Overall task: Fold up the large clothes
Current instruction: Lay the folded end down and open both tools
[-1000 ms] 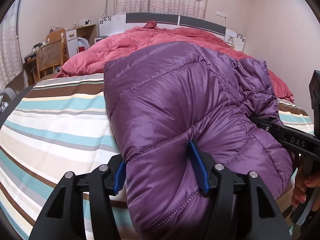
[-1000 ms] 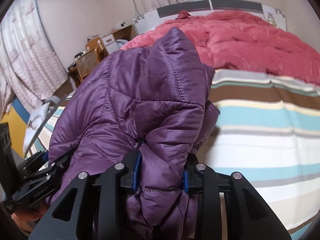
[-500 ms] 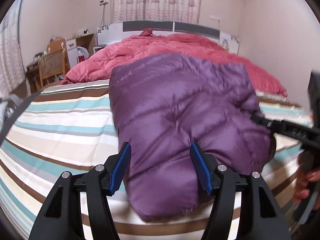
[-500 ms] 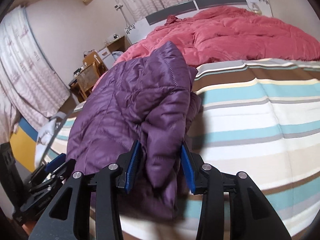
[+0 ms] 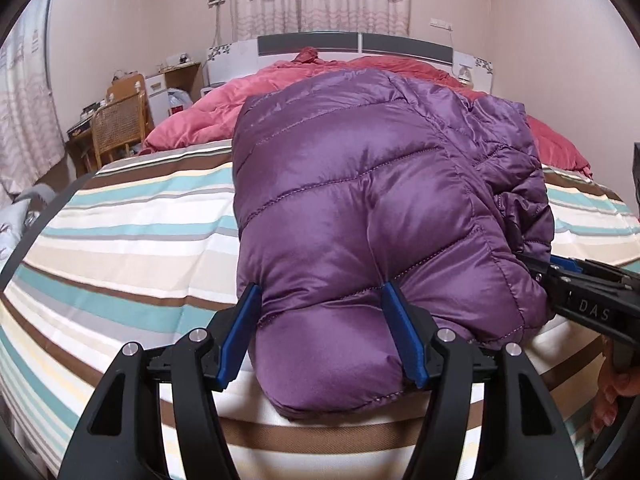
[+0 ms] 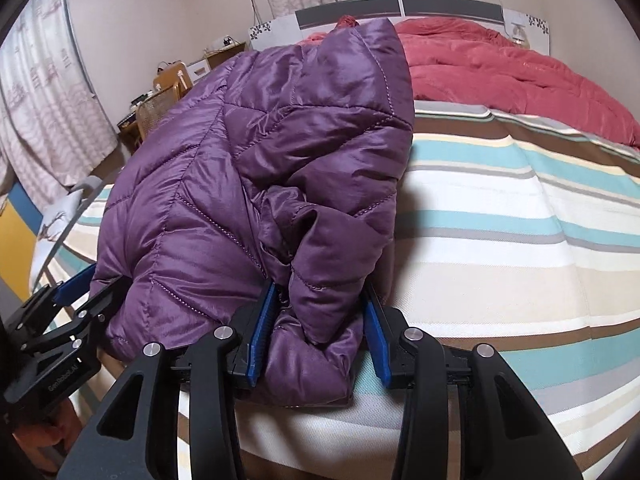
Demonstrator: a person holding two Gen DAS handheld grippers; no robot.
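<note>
The purple puffy jacket [image 5: 360, 216] lay folded at the near edge of the striped bed [image 5: 132, 240], each claw, left [image 5: 324, 340] and right [image 6: 320, 332], clenched on its hem, so smoothing it flat probably came next.

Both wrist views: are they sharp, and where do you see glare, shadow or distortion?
Left wrist view: sharp; soft sheen on the purple jacket; the bed's stripes bow from the fisheye lens; dark corners. Right wrist view: also sharp; glare on the jacket's upper folds; a shadow beside it on the striped bedspread.
</note>
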